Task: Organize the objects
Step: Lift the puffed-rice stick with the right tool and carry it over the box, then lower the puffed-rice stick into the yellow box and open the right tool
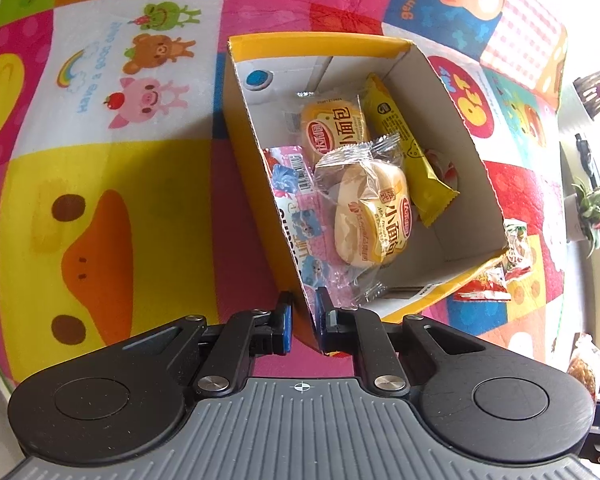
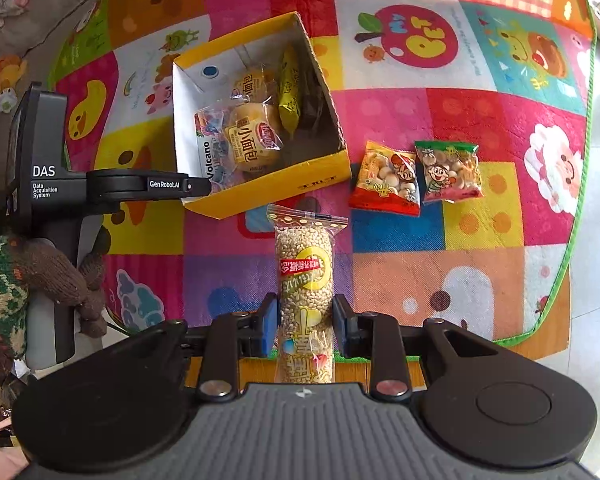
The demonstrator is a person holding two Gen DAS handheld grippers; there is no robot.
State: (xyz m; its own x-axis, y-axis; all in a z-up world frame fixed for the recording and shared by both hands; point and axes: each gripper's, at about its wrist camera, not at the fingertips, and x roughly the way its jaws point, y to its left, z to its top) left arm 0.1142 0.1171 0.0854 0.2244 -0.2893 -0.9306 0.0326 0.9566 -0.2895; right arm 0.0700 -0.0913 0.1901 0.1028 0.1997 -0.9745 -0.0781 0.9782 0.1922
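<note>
A: Right wrist view. What does my right claw point(image 2: 305, 326) hold?

B: My blue pads point(image 2: 270, 328) press both sides of a clear tube-shaped pack of puffed grain point(image 2: 305, 280), so this claw is clamped on it. The pack points away from me, its sealed end just short of the yellow cardboard box point(image 2: 320, 172), above the patchwork cartoon play mat point(image 2: 480, 264)

A: And the left claw point(image 1: 303, 320)?

B: Left wrist view. Its jaws stand narrow, pinched over the near corner of the box wall point(image 1: 260, 184); one blue pad point(image 1: 286, 322) sits outside the wall, the other inside. In the right wrist view, my left hand in a brown knitted glove point(image 2: 60, 276) grips the black handle, and the fingers reach the box's near-left corner

A: Contents of the box?

B: Two wrapped small buns, one point(image 1: 370, 216) lying partly over the other point(image 1: 334, 126); a long yellow snack pack point(image 1: 404, 148) leaning by the right wall; a pink printed packet point(image 1: 300, 208) against the left wall

A: Items outside the box?

B: Two small bags of round biscuits lie side by side on the mat, right of the box: an orange-red one point(image 2: 388, 178) and a green-and-pink one point(image 2: 450, 172), their edges touching or slightly overlapping
</note>
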